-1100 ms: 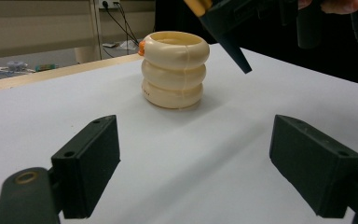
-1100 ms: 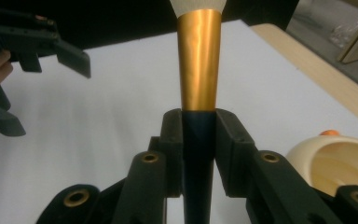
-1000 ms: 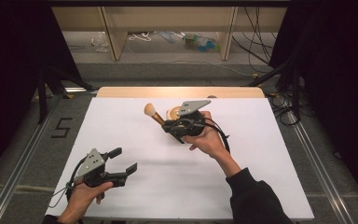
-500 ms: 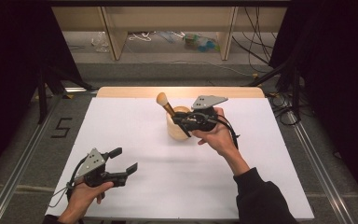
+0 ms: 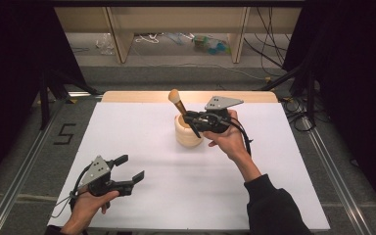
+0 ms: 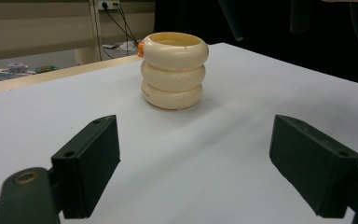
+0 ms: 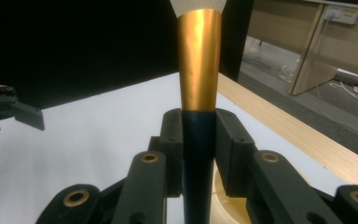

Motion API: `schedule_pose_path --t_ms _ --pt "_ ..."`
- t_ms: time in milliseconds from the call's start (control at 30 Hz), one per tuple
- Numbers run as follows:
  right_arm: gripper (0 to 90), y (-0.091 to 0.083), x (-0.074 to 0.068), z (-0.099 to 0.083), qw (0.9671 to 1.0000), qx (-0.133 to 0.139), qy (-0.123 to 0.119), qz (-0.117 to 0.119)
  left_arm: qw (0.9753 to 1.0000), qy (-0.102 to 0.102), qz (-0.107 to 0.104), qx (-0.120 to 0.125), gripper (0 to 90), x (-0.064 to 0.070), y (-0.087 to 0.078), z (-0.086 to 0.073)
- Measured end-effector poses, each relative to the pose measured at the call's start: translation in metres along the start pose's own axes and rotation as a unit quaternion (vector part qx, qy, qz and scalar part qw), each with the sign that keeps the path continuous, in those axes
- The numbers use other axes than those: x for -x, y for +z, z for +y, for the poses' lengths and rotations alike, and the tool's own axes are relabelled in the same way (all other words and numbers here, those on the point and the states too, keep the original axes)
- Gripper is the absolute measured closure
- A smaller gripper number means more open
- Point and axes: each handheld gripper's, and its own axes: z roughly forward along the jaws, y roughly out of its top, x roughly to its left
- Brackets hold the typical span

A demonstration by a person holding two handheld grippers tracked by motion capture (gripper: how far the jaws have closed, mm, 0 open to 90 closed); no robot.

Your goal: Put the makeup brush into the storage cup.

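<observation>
While left tongs (image 5: 127, 169) gape, right tongs (image 7: 199, 140) clamp brush (image 7: 198, 70).

I see a big flat white table top (image 5: 152, 137) with a light wooden strip (image 5: 127, 96) along its far edge. One thing stands right on the white top: a cream holder made of three round rings stacked up (image 6: 174, 70), open at the top. It stands upright, past the middle, closer to the wooden strip. From the left gripper view it casts a soft shadow on the white.
</observation>
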Motion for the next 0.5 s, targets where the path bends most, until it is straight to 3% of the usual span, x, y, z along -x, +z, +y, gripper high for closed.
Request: schedule_pose_path --t_ms 333,500 --pt "74.7 0.002 0.014 0.001 0.9996 0.012 0.011 -0.022 1.0 0.001 0.001 -0.003 16.0 0.0 0.001 0.0" --pt "74.7 0.003 0.017 0.004 0.9994 0.023 0.015 -0.02 1.0 -0.002 0.002 -0.003 16.0 0.0 0.0 -0.001"
